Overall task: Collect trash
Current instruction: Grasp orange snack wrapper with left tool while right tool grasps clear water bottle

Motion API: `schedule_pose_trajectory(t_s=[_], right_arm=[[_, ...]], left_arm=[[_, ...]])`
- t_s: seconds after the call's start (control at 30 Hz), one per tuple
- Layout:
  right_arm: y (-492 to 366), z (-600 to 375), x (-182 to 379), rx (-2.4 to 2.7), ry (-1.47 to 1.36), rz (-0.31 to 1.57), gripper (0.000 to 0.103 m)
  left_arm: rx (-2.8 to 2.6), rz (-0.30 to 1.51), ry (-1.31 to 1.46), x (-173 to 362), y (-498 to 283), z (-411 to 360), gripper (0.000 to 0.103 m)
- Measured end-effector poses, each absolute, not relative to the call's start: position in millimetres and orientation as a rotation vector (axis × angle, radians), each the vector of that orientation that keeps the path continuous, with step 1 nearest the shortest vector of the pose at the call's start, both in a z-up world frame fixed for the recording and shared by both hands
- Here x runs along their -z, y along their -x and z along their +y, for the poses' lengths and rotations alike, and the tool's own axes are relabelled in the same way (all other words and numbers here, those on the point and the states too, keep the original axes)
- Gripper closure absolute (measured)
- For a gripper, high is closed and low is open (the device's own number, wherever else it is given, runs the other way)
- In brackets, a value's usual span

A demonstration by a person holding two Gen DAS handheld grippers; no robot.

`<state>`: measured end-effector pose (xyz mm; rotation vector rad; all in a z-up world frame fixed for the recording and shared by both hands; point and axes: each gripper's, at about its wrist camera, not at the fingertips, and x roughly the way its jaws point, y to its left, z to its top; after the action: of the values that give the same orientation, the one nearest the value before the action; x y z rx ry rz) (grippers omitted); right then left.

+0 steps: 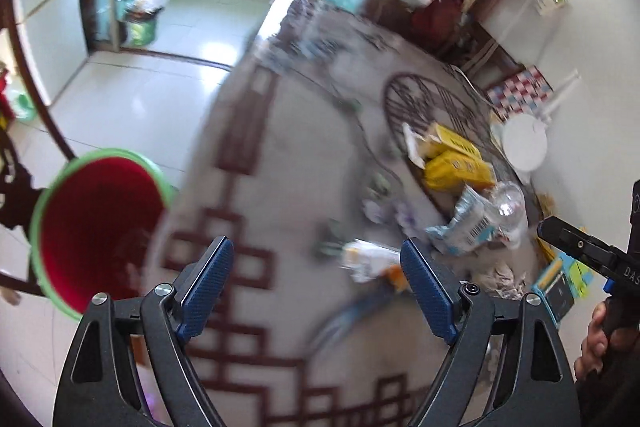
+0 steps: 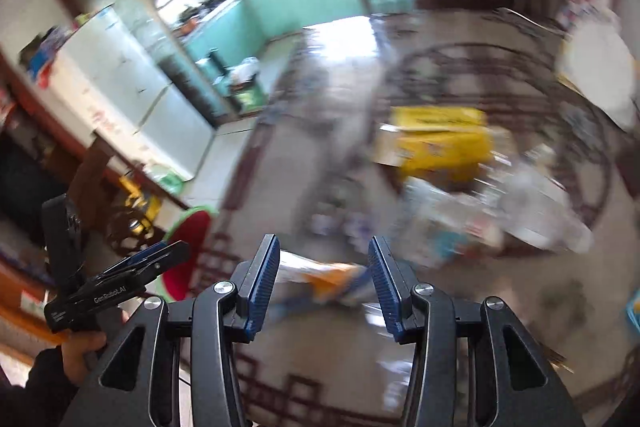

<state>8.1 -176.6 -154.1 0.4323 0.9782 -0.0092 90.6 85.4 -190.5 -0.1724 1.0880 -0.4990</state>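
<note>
A red bin with a green rim [image 1: 100, 227] stands at the rug's left edge, also seen in the right wrist view as the bin [image 2: 188, 251]. My left gripper [image 1: 320, 283] is open over the rug, nothing between its blue pads. A blurred white-and-orange wrapper [image 1: 372, 261] lies just beyond its right finger. My right gripper [image 2: 324, 281] is open about half way; the same wrapper [image 2: 320, 275] shows past the gap, touching neither pad. Trash is piled to the right: yellow boxes [image 1: 456, 163], a clear plastic bottle [image 1: 508, 207], a white-and-blue packet [image 1: 464, 227].
A grey rug with a dark red border [image 1: 240, 131] covers the floor. A white round fan base [image 1: 524, 143] and a checkered box [image 1: 520, 91] stand by the right wall. A hand holds the right gripper [image 1: 548, 231] at the right edge. The left gripper [image 2: 176, 253] shows low left.
</note>
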Motion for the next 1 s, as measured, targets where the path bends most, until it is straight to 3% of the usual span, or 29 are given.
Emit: schedule_pose_trajectory(t_s=[0.23,0.27,0.3,0.33,0.37,0.4,0.5,0.87,1.0], right_arm=[[28,-249,162,0.071,-0.434,1.004,0.058],[30,-254,165,0.075,-0.425,1.006,0.058],[28,-260,165,0.072,-0.419,1.011,0.058],[27,-262,168,0.068,-0.412,1.016,0.058],[25,-262,175,0.06,-0.401,1.019,0.058],[22,-263,177,0.047,-0.391,1.022,0.058],[12,-270,186,0.021,-0.367,1.035,0.059],[-28,-321,224,-0.086,0.003,1.199,0.058],[-37,-320,239,-0.092,0.034,1.193,0.045]], left_arm=[[0.438,1.242,0.193,239,-93,15,0.018],[0.427,1.253,0.198,242,-92,12,0.024],[0.417,1.258,0.208,245,-92,9,0.049],[0.412,1.27,0.215,249,-91,7,0.064],[0.407,1.292,0.224,253,-91,6,0.087],[0.411,1.31,0.244,256,-90,6,0.094],[0.398,1.292,0.266,248,-80,11,0.1],[0.369,1.13,0.259,183,-65,33,0.101],[0.377,1.113,0.246,176,-70,22,0.101]])
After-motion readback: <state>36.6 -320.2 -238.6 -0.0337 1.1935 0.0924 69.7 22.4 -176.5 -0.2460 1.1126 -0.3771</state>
